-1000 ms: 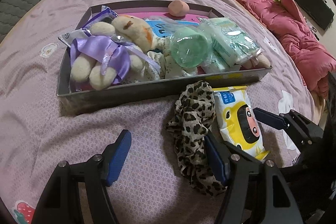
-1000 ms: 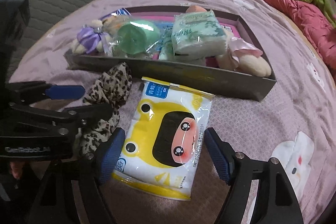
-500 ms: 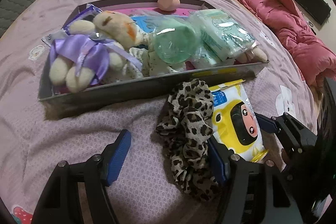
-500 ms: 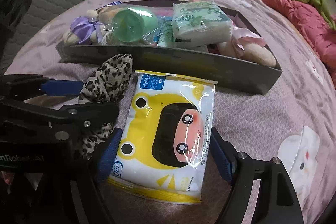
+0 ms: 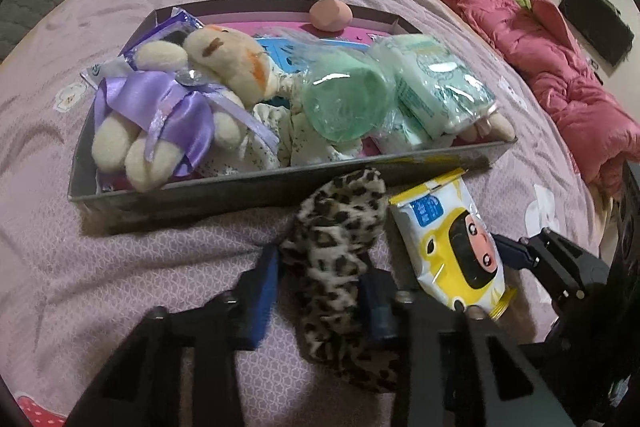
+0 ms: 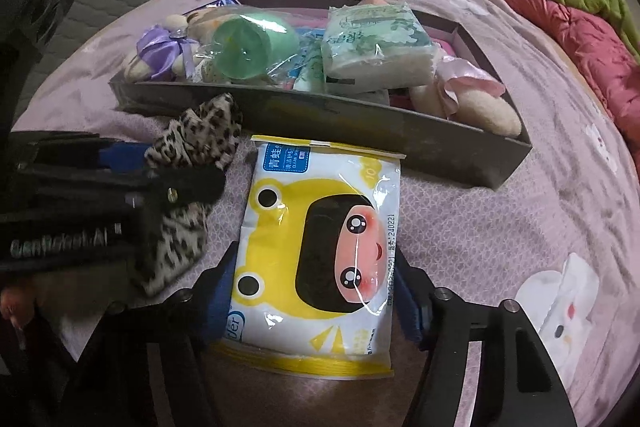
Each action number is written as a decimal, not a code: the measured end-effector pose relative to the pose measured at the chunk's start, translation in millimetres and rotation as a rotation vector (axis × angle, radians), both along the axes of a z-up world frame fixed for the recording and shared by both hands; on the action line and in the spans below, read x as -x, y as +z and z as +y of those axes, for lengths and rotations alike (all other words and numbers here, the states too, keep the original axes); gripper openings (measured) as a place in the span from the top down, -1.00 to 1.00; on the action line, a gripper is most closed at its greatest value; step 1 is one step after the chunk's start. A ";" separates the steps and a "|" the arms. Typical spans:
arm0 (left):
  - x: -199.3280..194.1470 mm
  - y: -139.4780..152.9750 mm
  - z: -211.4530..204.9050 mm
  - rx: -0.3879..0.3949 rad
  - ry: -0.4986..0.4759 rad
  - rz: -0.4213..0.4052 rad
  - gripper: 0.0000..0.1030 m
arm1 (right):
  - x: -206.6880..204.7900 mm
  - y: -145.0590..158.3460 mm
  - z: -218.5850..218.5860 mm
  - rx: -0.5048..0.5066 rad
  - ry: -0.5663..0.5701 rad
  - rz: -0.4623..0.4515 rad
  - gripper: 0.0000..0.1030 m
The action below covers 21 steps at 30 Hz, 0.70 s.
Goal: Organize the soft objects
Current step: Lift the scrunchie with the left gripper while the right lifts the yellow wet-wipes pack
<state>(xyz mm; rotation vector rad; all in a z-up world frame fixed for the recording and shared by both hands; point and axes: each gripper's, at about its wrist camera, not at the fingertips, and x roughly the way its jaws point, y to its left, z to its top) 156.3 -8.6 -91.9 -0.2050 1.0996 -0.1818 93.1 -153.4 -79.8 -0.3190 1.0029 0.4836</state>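
With both tools just closing, the left tool (image 5: 320, 291) pinching the leopard scrunchie (image 5: 336, 247) and the right tool (image 6: 314, 301) squeezing the wipes pack (image 6: 320, 251) on the bed, grip both firmly, then lift clear over the tray (image 5: 240, 187) wall.

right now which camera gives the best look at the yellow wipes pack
The right wrist view: the yellow wipes pack lies face-up and nearly whole between the right tongs, printed front readable. The left wrist view shows it smaller, off to the side, its lower end hidden behind the left tongs.
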 end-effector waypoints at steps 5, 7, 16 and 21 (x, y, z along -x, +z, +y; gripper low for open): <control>0.6 0.5 -4.3 0.013 -0.010 -0.003 0.57 | -1.2 0.0 -1.2 -0.008 0.012 0.004 -0.32; 1.9 1.1 -7.9 0.011 -0.016 -0.004 0.59 | -1.4 1.4 -1.2 -0.007 0.018 -0.002 -0.30; 3.9 7.0 -0.3 0.085 -0.004 -0.003 0.60 | 0.8 10.8 -6.6 -0.041 0.029 -0.022 -0.15; 7.2 13.7 -2.3 0.106 -0.013 -0.021 0.60 | 3.4 24.4 -16.8 -0.098 0.015 -0.036 -0.15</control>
